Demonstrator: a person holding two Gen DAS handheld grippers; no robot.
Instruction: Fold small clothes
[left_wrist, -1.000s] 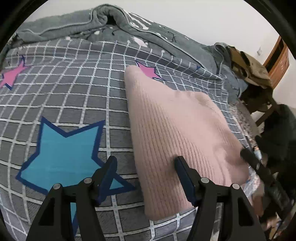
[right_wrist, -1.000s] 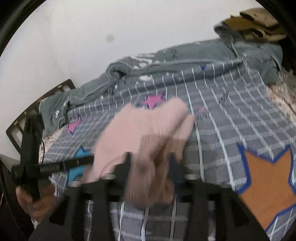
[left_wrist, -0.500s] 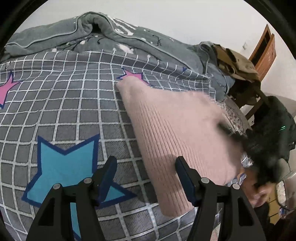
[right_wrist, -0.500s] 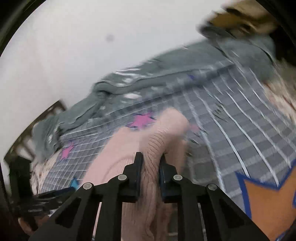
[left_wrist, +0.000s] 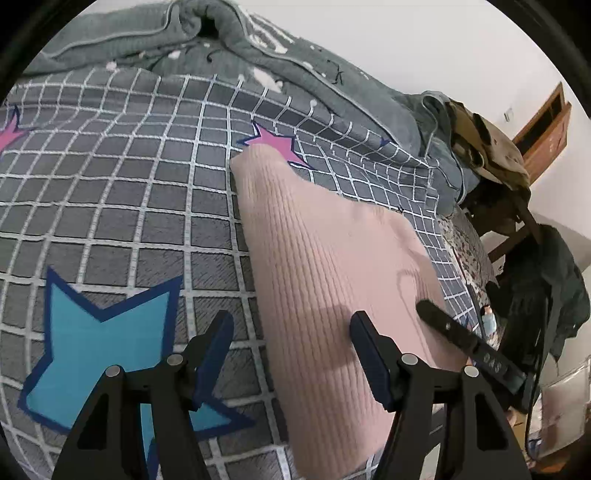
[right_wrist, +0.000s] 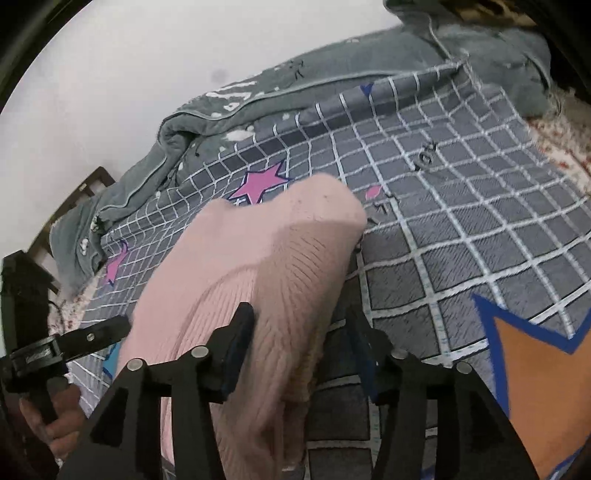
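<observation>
A pink ribbed knit sweater (left_wrist: 332, 258) lies folded lengthwise on the grey checked bed cover (left_wrist: 129, 206). My left gripper (left_wrist: 291, 343) hovers open over the sweater's near left edge, one finger over the cover and one over the knit, holding nothing. One finger of the right gripper (left_wrist: 461, 339) shows at the sweater's right side. In the right wrist view a raised fold of the sweater (right_wrist: 277, 258) sits between the jaws of my right gripper (right_wrist: 299, 332). Those jaws are opening and the pads stand apart from the knit. The left gripper (right_wrist: 74, 339) shows at the left, in a hand.
A bunched grey duvet (left_wrist: 221, 48) runs along the back of the bed. A chair with tan and grey clothes (left_wrist: 487, 147) and a dark jacket (left_wrist: 546, 288) stand off the bed's right side. A wooden bed frame (right_wrist: 74, 199) is at the far left.
Half a second ago the right jaws were pinched on the sweater's fold; now they stand apart and the fold rests lower. The left gripper has shifted slightly sideways over the bed, still open.
</observation>
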